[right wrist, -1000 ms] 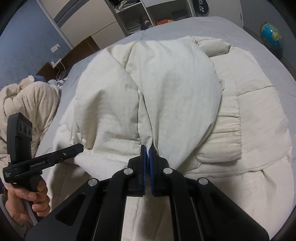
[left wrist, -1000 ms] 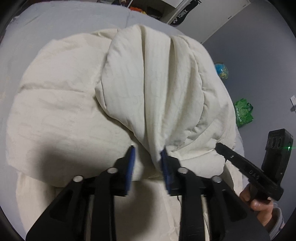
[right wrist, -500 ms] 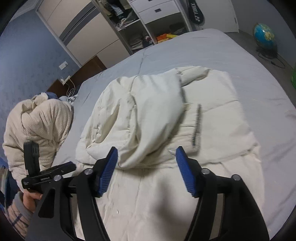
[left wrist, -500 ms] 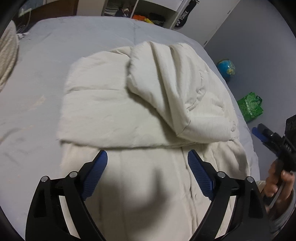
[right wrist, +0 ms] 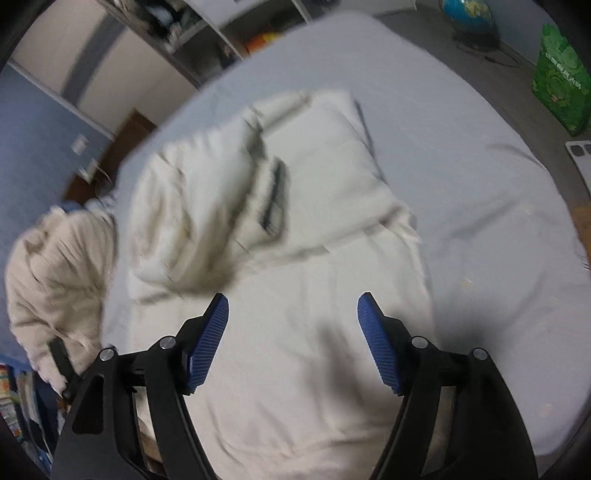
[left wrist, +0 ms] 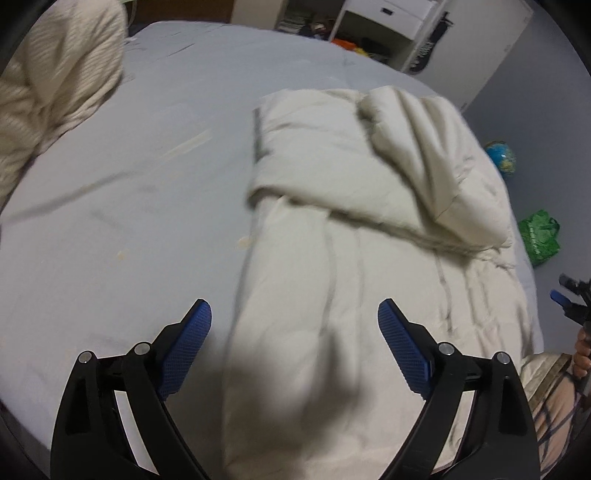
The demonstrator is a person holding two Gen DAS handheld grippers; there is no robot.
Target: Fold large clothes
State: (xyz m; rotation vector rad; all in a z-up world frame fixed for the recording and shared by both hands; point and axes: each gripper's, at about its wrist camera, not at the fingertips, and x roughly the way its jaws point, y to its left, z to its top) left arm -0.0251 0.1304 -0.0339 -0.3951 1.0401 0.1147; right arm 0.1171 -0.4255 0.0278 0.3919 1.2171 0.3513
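A large cream padded jacket [left wrist: 332, 266] lies lengthwise on the grey bed [left wrist: 122, 221]. Its upper part and sleeves [left wrist: 399, 166] are folded over onto its far half. My left gripper [left wrist: 293, 306] hovers above the jacket's near left edge; its jaws are opening and nothing is between them. In the right wrist view the jacket [right wrist: 303, 354] fills the middle, blurred by motion, with the folded sleeves [right wrist: 221, 221] beyond. My right gripper [right wrist: 292, 298] hangs over the jacket's near half, jaws opening with nothing between them. It also shows at the left wrist view's right edge, in a hand [left wrist: 583, 343].
A heap of cream knit fabric [left wrist: 55, 74] lies at the bed's far left corner. Off the bed's right side the floor holds a globe [left wrist: 500, 158] and a green bag [left wrist: 539, 236]. Shelves and cupboards [left wrist: 369, 33] stand beyond the bed.
Both grippers let go of the cream fabric they pinched, opened wide and drew back toward the near end. The released fabric now lies folded on the jacket's far half.
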